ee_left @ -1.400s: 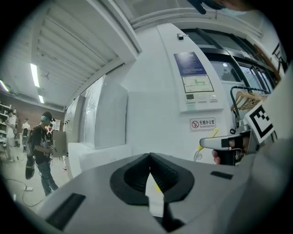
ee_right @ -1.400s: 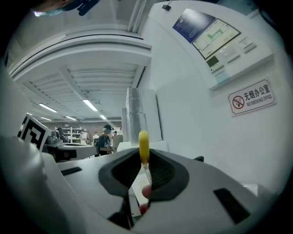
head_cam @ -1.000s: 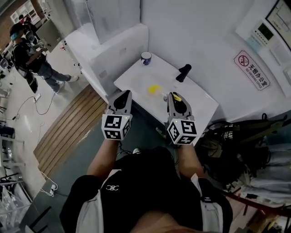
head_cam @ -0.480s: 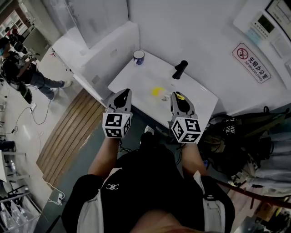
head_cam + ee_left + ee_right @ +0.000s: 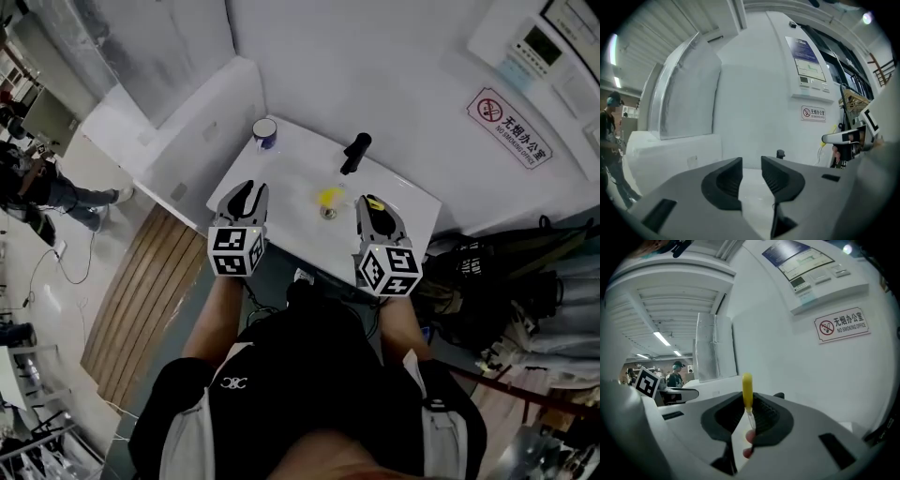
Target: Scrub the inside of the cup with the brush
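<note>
Black short-sleeved T-shirt point(image 5: 309, 375), small white logo on chest, pale grey panels over both shoulders and sleeves. Light grey moulded plastic shell on left tongs point(image 5: 247, 190), two dark grey curved jaws with ribbed inner pads; jaws just opened apart, nothing between. White cube point(image 5: 236, 251) at rear, faces printed with black square markers. Same grey shell and dark ribbed jaws on right tongs point(image 5: 373, 202), dark rectangular slots sunk in shell either side, second marker cube point(image 5: 389, 270) behind.
</note>
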Motion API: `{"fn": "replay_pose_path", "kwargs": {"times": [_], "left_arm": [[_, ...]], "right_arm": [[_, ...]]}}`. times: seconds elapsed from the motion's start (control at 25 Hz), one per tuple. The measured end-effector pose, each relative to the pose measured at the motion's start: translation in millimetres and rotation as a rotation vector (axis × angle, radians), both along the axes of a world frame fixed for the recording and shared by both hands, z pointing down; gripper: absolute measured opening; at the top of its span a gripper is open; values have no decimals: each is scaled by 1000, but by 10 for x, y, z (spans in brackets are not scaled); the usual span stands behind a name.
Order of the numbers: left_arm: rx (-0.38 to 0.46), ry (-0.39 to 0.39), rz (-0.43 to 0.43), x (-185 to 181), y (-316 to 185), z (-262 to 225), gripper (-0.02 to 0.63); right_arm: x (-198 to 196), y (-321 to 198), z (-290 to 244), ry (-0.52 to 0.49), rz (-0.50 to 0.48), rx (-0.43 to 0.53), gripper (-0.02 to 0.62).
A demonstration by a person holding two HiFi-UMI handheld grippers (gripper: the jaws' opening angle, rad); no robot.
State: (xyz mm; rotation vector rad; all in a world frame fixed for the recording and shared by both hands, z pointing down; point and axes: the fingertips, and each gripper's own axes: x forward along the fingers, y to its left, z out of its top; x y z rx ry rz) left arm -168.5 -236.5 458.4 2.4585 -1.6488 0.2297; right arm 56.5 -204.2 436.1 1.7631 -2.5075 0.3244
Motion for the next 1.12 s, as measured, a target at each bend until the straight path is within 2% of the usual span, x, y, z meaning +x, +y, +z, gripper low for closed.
{"fn": "replay_pose_path", "kwargs": {"times": [0.08,0.16,0.4,0.56,0.76,1.0,1.12], "left_arm": [[-27,0,9,-10,-135,102,169],[-48,-12,6,-52,-263,198,190],[-114,-47,-25,-280,-648,502,207],[-153,-48,-11,-388,-939,700,207],[-214,-59,69,-426,-1314,972,207],[-295,-112,231,-404,-1697,1377,206],[-350,-110,292,-410,-1869,1561,207]], "right_arm": [[81,-64,43,1,11,-17,55],[168,-119,89,-2,19,-35,55],[411,-265,257,-3,47,-86,55],[508,-372,376,4,53,-109,55],[631,-501,500,7,73,-139,55],[814,-656,643,5,106,-179,55],[862,-723,727,4,116,-203,55]]}}
